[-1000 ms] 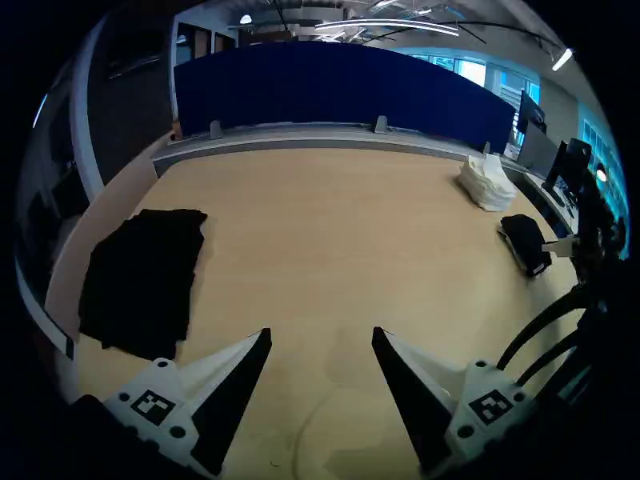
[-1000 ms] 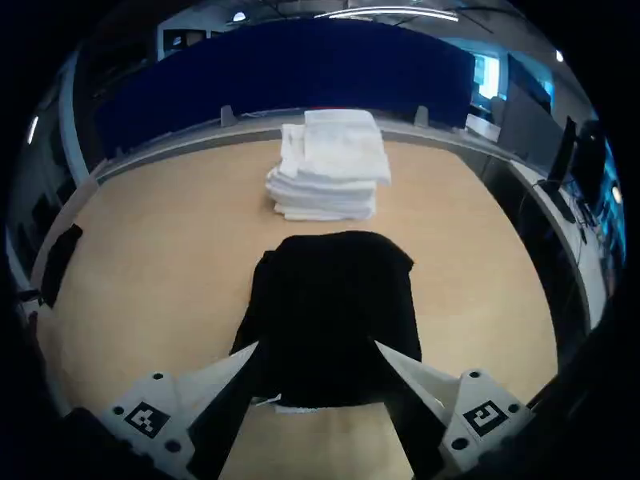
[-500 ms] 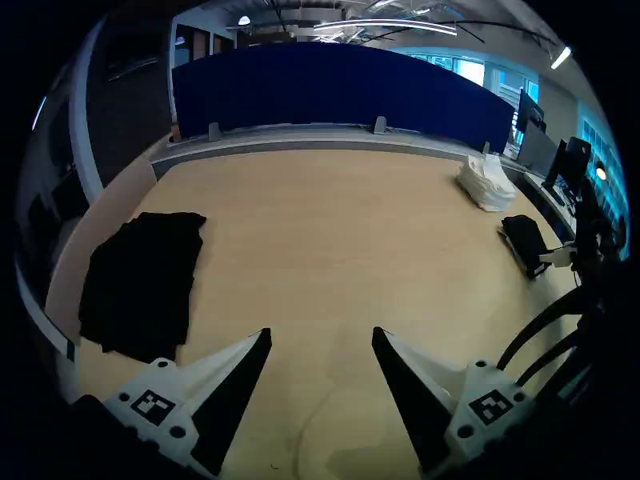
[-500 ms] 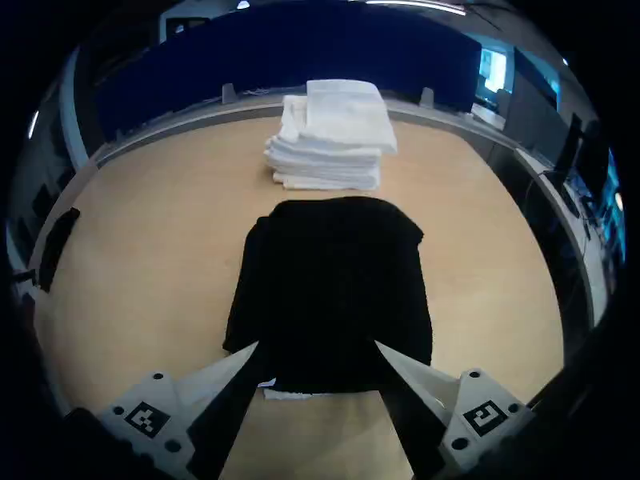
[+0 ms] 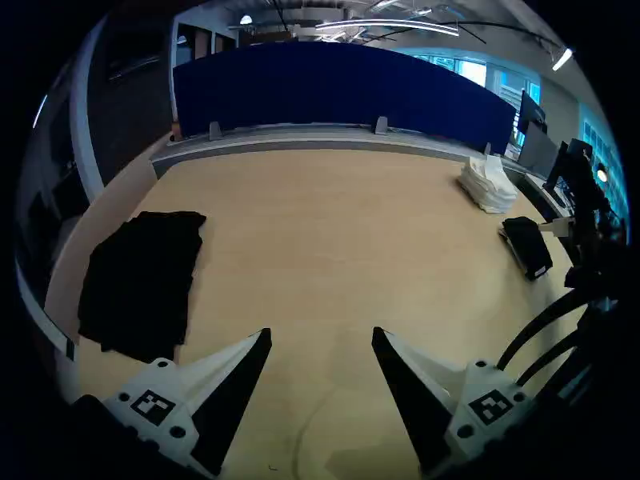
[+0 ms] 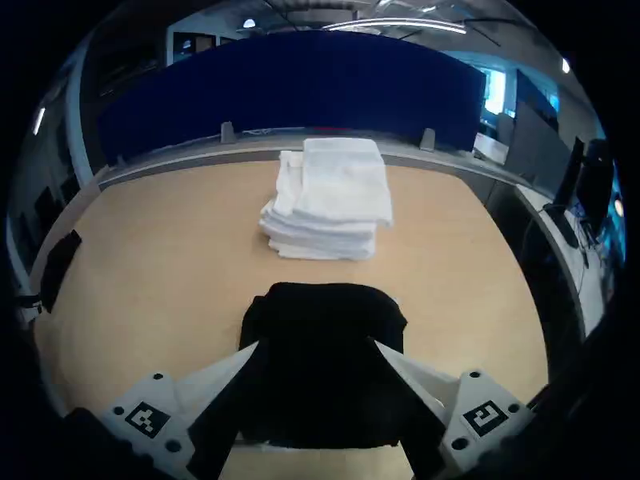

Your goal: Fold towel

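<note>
R: right hand-held gripper (image 6: 314, 344) spread, folded black towel (image 6: 324, 320) between your fingers, white towel stack (image 6: 332, 200) just beyond | L: left hand-held gripper (image 5: 320, 330) spread over bare tabletop (image 5: 336, 232) | flat black towel (image 5: 140, 280) lies to its left, long axis near-to-far, so your left is nearer

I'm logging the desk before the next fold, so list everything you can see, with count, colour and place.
spread towel: one, black, flat near the table's edge, on the left in the left gripper view
folded towel: one, black, at the right claw's tips
towel stack: one stack, white, just beyond the folded towel
table: one, light wood, under all of it
divider: one, dark blue, along the table's far edge
monitors: dark, count unclear, past the table's right side
left claw: one, white and black, open over bare table
right claw: one, same colours, open
</note>
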Demonstrator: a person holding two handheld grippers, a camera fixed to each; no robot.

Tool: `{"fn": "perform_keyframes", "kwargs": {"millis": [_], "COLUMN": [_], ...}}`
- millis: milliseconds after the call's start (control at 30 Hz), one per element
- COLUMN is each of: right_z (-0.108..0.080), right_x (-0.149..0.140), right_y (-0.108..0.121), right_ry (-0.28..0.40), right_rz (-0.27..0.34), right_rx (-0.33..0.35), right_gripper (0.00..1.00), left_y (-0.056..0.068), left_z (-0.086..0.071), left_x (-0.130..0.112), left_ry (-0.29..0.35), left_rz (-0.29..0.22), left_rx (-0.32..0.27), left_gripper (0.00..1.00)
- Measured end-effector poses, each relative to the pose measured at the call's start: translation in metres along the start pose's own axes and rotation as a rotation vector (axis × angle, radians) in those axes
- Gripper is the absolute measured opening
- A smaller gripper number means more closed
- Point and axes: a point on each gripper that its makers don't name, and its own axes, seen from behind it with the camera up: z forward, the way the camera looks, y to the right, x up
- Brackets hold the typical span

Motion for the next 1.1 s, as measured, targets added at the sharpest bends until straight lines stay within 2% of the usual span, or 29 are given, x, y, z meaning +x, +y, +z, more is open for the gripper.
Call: {"fn": "perform_keyframes", "kwargs": {"millis": [200,600,767,900,1033,1100], "right_z": [0.027,0.048,0.036,0.013,-0.009,-0.018], "right_x": [0.0,-0.021,-0.006,0.013,0.023,0.026], "right_y": [0.013,0.016,0.01,0.003,-0.002,-0.004], "right_ry": [-0.033,-0.095,-0.049,0.02,0.073,0.094], "right_rz": [0.012,0.018,0.039,0.047,0.066,0.073], "right_rx": [-0.016,-0.013,-0.001,0.005,0.006,0.008], "right_gripper": [0.92,0.92,0.92,0.93,1.0,1.0], "left_y": [-0.002,-0.007,-0.007,-0.008,-0.008,-0.008], "left_z": [0.001,0.003,0.002,0.001,0.0,0.0], "left_x": [-0.001,0.001,0.003,0.005,0.006,0.006], "left_ry": [-0.004,-0.004,-0.001,0.003,0.007,0.009], "left_rz": [0.002,0.002,0.001,0.002,0.003,0.002], "left_rx": [0.008,0.016,0.014,0.013,0.011,0.008], "left_gripper": [0.93,0.94,0.94,0.93,0.93,0.93]}}
